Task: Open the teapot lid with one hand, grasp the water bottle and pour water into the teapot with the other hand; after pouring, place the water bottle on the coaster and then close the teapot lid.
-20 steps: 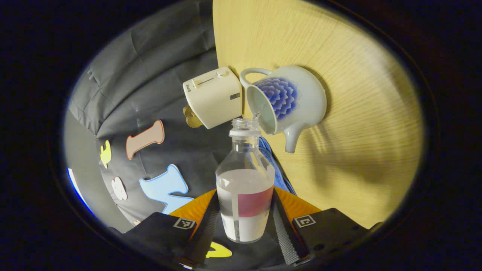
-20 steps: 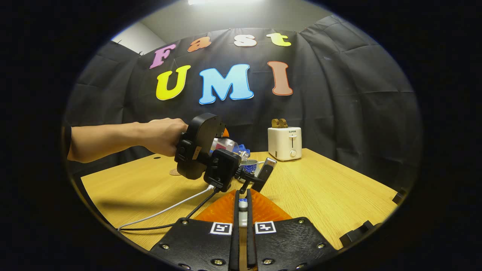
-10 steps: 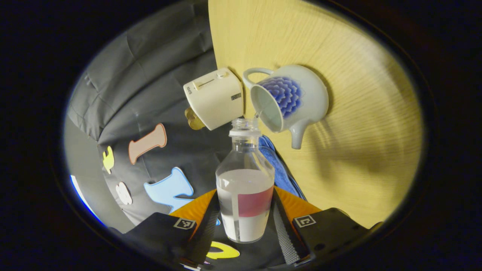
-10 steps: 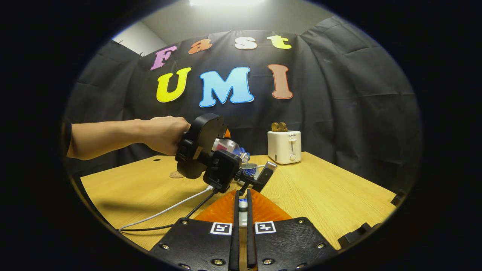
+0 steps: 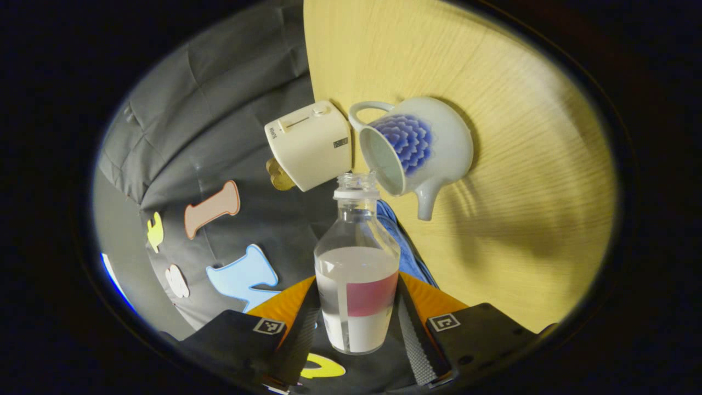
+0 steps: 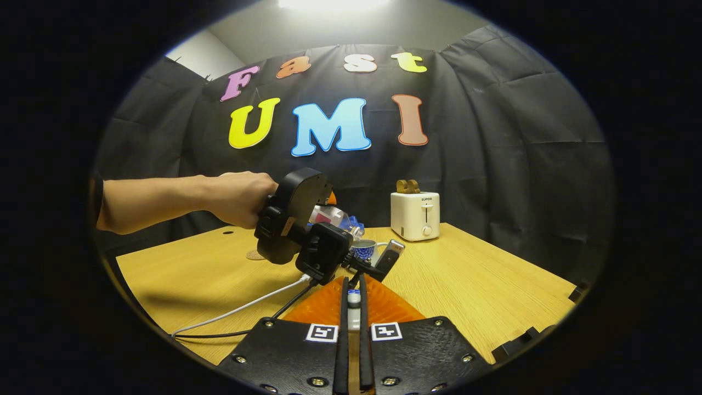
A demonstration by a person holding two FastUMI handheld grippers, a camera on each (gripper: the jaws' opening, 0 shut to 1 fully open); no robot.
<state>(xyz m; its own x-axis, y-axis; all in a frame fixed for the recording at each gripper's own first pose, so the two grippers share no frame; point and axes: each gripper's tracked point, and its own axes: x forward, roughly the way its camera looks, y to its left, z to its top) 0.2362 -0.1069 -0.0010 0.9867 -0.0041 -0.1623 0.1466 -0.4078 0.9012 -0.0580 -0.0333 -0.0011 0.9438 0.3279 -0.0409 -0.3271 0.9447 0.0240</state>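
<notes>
Both left claw (image 5: pixel 356 323) fingers grip the water bottle (image 5: pixel 356 285), tipped beside the teapot (image 5: pixel 422 145).

thin stream from water bottle (image 5: pixel 357 263) mouth into teapot (image 5: pixel 417 145) gone, bottle mouth now just short of teapot rim, left gripper (image 6: pixel 307 230) slightly lower toward table (image 6: pixel 471 285)

text: "SUPOR" | on: toaster (image 6: pixel 415 215) front | other labels: unreadable

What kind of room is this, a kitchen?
Likely a staged recording booth, not a kitchen: black cloth wall, one wooden table with a toaster and teapot, and a hand-held gripper.
</notes>
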